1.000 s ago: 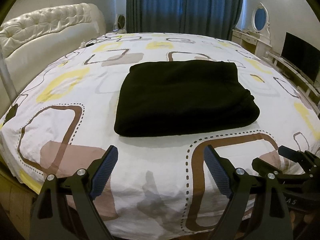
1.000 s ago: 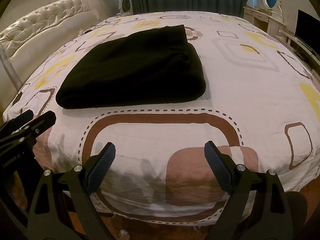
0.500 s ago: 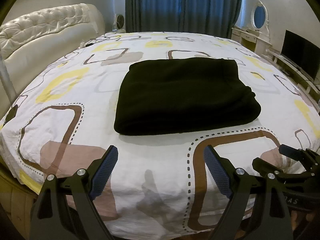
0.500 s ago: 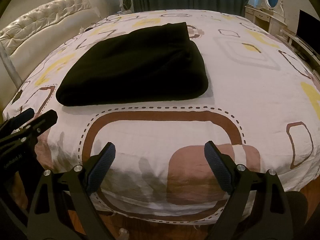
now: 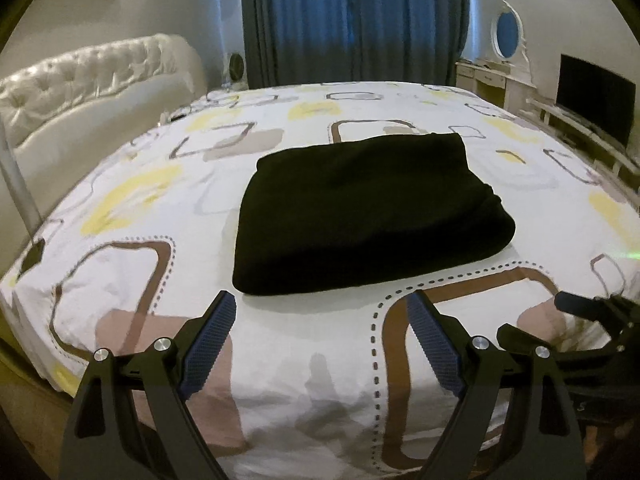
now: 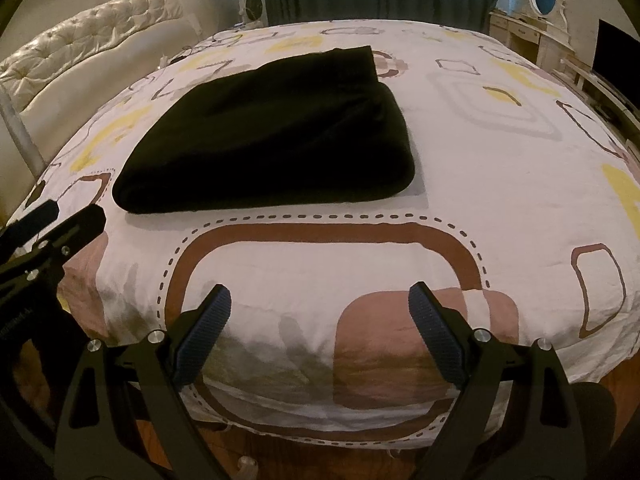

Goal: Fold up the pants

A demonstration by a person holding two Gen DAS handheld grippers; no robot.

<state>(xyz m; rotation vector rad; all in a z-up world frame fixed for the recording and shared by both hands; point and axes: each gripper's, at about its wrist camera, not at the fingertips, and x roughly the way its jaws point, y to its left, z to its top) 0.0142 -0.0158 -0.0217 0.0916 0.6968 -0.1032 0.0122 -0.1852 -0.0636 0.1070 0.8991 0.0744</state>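
Observation:
The black pants (image 5: 368, 212) lie folded into a thick rectangle on the patterned bed sheet (image 5: 132, 280); they also show in the right wrist view (image 6: 272, 136). My left gripper (image 5: 320, 320) is open and empty, held over the bed's near edge, short of the pants. My right gripper (image 6: 320, 312) is open and empty, also over the near edge, to the right of the left one. The right gripper shows at the right edge of the left wrist view (image 5: 592, 312), and the left gripper shows at the left edge of the right wrist view (image 6: 52, 224).
A white tufted headboard (image 5: 80, 76) stands on the left. Blue curtains (image 5: 352, 20) hang behind the bed. A white dresser with an oval mirror (image 5: 508, 36) and a dark TV screen (image 5: 596, 100) stand on the right. Wooden floor (image 6: 280, 452) shows below the bed's edge.
Both grippers have tilted up and drawn back a little from the bed, so the pants sit lower and farther in view. Both jaws stay open. The pants have not moved.

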